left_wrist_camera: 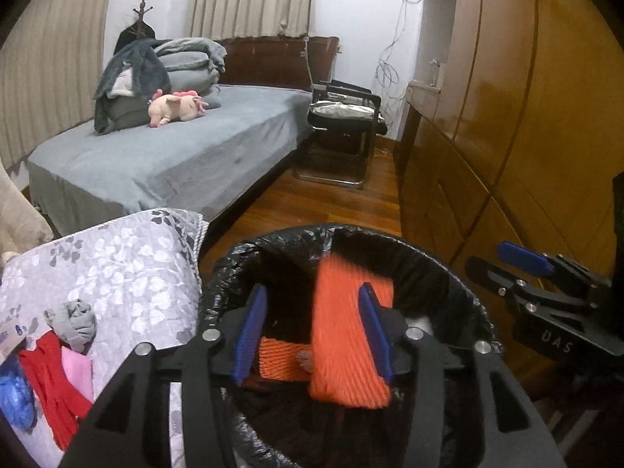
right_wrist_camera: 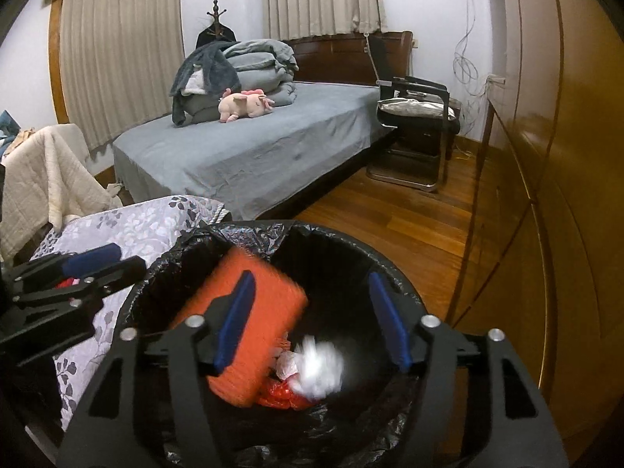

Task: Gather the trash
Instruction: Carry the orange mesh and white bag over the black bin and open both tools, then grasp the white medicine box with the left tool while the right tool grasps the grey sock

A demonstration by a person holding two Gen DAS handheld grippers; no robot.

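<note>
A black bin lined with a black bag (left_wrist_camera: 296, 234) (right_wrist_camera: 253, 230) stands right under both grippers. My left gripper (left_wrist_camera: 312, 312) is open over its mouth. A motion-blurred orange foam net (left_wrist_camera: 347, 335) (right_wrist_camera: 241, 331) hangs inside the bin against the right-hand finger, clear of the left pad. Another orange net (left_wrist_camera: 280, 358) lies deeper in the bin. My right gripper (right_wrist_camera: 312, 312) is open too, and a blurred white crumpled wad (right_wrist_camera: 319, 370) is below its fingers, above red plastic scraps (right_wrist_camera: 280, 394). Each gripper shows at the edge of the other's view: left gripper (right_wrist_camera: 93, 261), right gripper (left_wrist_camera: 507, 269).
A grey floral quilted surface (left_wrist_camera: 117, 265) left of the bin carries a grey sock (left_wrist_camera: 74, 319), red cloth (left_wrist_camera: 50, 382) and a blue wad (left_wrist_camera: 15, 397). Behind are a grey bed (right_wrist_camera: 253, 148), a black chair (right_wrist_camera: 417, 117), wood floor and a wooden wardrobe (right_wrist_camera: 546, 195) at the right.
</note>
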